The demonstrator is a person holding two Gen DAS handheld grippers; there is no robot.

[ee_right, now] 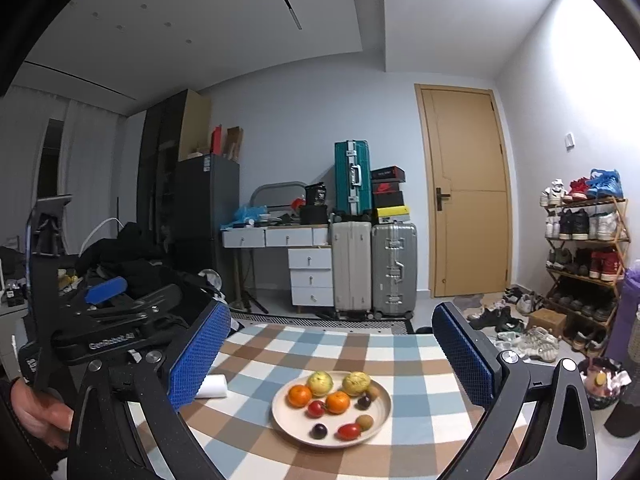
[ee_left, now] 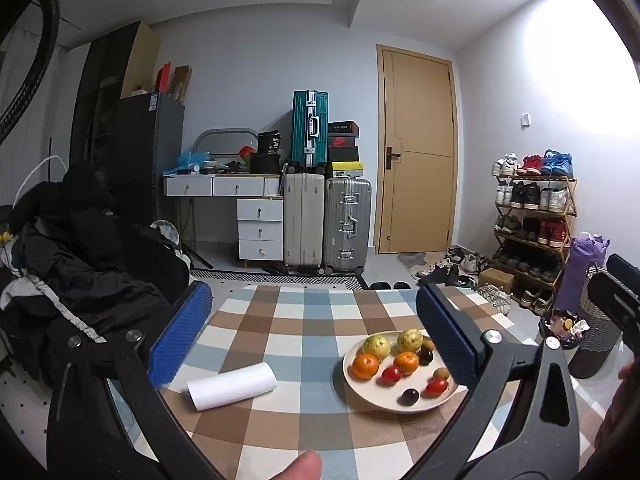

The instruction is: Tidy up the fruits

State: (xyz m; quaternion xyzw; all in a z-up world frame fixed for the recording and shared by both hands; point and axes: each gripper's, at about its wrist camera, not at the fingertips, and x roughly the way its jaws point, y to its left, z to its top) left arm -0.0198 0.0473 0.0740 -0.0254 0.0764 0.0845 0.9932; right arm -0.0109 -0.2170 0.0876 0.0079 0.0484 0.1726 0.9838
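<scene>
A cream plate (ee_left: 372,394) sits on the checked tablecloth (ee_left: 280,320). It holds two yellow-green guavas (ee_left: 376,346), two oranges (ee_left: 365,366), two red tomatoes (ee_left: 391,375), two dark plums (ee_left: 409,396) and two kiwis (ee_left: 440,373). My left gripper (ee_left: 312,340) is open and empty, held back from the plate, which lies low near its right finger. In the right wrist view the plate (ee_right: 292,420) lies centred below my right gripper (ee_right: 332,354). That gripper is wide open, with nothing between its blue fingers (ee_right: 198,352).
A white paper roll (ee_left: 232,386) lies on the cloth left of the plate. A pile of dark clothes (ee_left: 80,260) is at the left. Suitcases (ee_left: 346,224), a desk with drawers, a door and a shoe rack (ee_left: 532,216) stand beyond the table. A hand (ee_right: 40,408) grips the left tool.
</scene>
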